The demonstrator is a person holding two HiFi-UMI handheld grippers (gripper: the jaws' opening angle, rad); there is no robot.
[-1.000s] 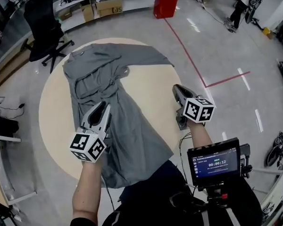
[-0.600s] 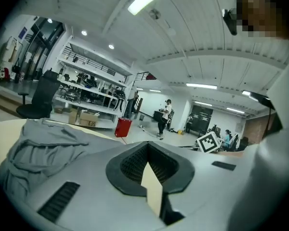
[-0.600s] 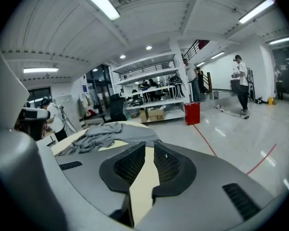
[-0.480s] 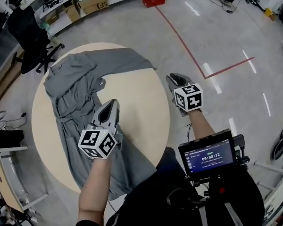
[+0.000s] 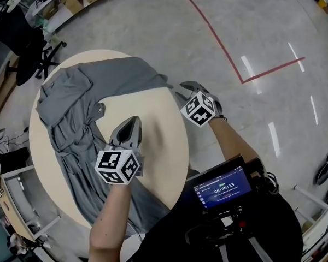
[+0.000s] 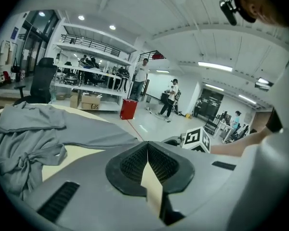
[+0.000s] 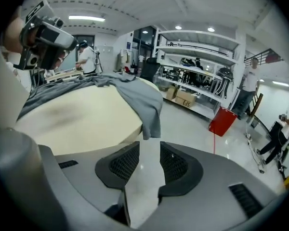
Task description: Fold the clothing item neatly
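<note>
1. Count: one garment (image 5: pixel 71 100); one round table (image 5: pixel 161 135); two grippers.
2. Garment: grey, long-sleeved, rumpled, unfolded; lies across the table's left half in the head view; one sleeve (image 7: pixel 147 105) runs to the far edge and droops over it; hem (image 5: pixel 147 209) hangs off the near edge.
3. Left gripper (image 5: pixel 133 121): jaws shut, nothing in them; over bare table just beside the garment.
4. Right gripper (image 5: pixel 181 89): jaws have just been opening, stand apart, empty; near the drooping sleeve end.

I work in a big open lab or workshop hall: white storage shelves (image 6: pixel 94 76) loaded with gear and cardboard boxes (image 6: pixel 89 101), a black office chair (image 5: pixel 21 36), red tape lines (image 5: pixel 218 47) on the glossy grey floor (image 5: pixel 142 26).
</note>
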